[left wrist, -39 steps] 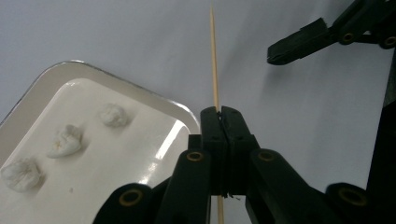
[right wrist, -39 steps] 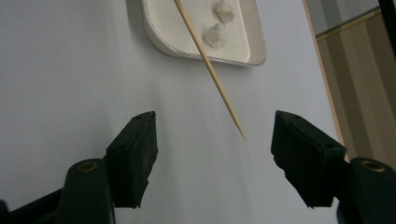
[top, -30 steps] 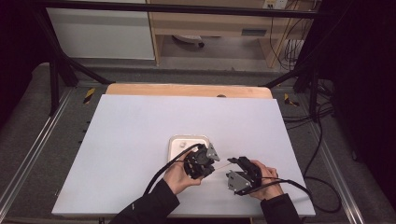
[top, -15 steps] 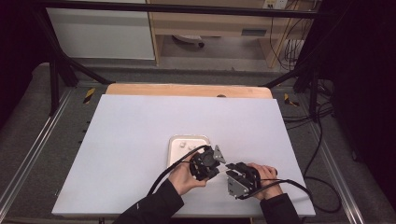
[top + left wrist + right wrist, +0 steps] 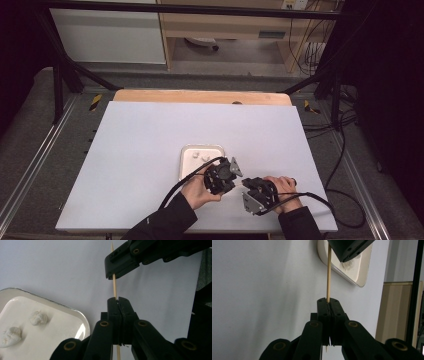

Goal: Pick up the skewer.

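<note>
Skewer (image 5: 114,286) now pinched by right claw (image 5: 329,300) too, whose jaws just closed.

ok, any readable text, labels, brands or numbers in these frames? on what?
None can be read.
Grey label on the wooden shelf front behind the table: too small and blurred to read.
White socket plate at the top edge: no legible marking.
Tray, wooden skewer, left gripper and right gripper: no print shows on them.
</note>
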